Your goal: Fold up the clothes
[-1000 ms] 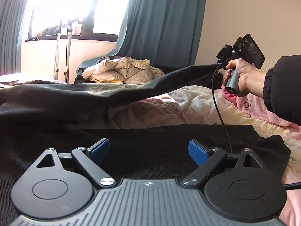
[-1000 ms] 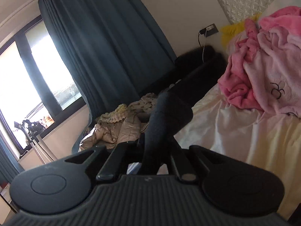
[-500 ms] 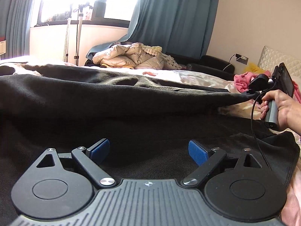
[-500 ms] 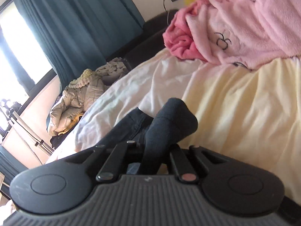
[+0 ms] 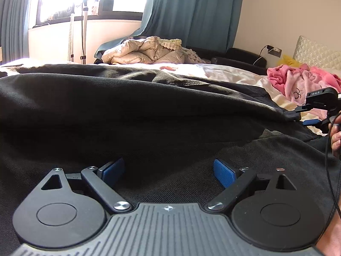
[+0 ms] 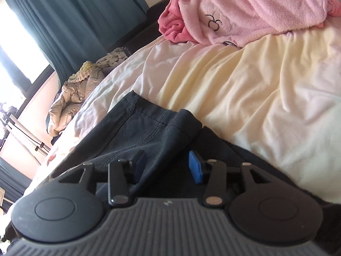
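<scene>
Dark garment [image 5: 149, 106] lies folded, hem stitched.

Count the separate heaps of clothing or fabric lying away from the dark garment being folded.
2: a pink fleece heap at the head of the bed, near the pillow, and a beige puffy jacket heap below the blue curtain. More may be hidden behind the dark garment.
</scene>
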### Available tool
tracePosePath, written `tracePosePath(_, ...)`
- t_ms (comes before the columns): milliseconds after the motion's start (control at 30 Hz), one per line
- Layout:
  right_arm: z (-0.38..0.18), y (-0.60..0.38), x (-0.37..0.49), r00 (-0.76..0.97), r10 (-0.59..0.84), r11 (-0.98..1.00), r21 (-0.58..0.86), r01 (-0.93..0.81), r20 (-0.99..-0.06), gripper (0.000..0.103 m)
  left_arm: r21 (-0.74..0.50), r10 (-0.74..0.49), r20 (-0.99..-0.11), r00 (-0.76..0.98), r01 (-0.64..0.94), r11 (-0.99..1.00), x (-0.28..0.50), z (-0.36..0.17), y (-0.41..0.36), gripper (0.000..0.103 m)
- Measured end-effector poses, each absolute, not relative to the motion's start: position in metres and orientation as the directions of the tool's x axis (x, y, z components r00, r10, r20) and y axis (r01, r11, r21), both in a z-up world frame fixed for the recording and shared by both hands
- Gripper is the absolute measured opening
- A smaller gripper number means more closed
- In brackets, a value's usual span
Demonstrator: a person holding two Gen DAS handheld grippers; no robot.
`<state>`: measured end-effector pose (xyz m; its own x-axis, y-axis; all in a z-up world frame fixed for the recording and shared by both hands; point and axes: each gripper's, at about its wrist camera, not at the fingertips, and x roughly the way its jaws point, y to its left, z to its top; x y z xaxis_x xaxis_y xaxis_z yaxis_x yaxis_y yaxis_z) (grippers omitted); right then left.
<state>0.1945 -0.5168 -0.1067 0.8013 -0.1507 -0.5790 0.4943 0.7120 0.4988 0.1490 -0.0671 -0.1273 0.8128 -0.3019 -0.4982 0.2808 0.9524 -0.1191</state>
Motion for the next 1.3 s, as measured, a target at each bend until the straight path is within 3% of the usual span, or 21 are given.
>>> tracePosePath(200,-0.067,-0.463,0.128,0.817,-0.123,0.836,0.385,0.391,-0.563,0.047,-0.033,-0.259,-0.445,0.858,0.273,0.961,0.124,-0.111,-0.057,0.093)
tracePosePath(500,-0.023,-0.388,0.053,0.881,-0.081,0.953,0.222,0.205,-0.467,0.047,0.034,-0.215,-0.382,0.899,0.246,0.969,0.058,-0.059,-0.029,0.093)
tracePosePath(867,-0.011,-0.358,0.006,0.91,0.015,0.969,0.229,0.088,-0.414,0.048,0.044,-0.129,-0.401,0.907,0.16,0.986,0.023,-0.016,0.006,0.093)
tracePosePath(1033,-0.016,-0.367,0.007,0.902,0.035,0.955,0.28,0.096,-0.429,0.048,-0.13,-0.094,-0.474,0.875,0.036,0.991,0.029,0.01,0.073,0.093)
tracePosePath(1200,-0.025,-0.388,0.024,0.883,0.043,0.922,0.358,0.145,-0.467,0.05,-0.418,-0.169,-0.577,0.799,-0.111,0.902,0.028,0.012,0.17,0.094)
tracePosePath(1300,-0.033,-0.407,0.036,0.869,0.029,0.89,0.409,0.203,-0.494,0.054,-0.505,-0.16,-0.624,0.765,-0.239,0.829,0.02,0.008,0.222,0.094)
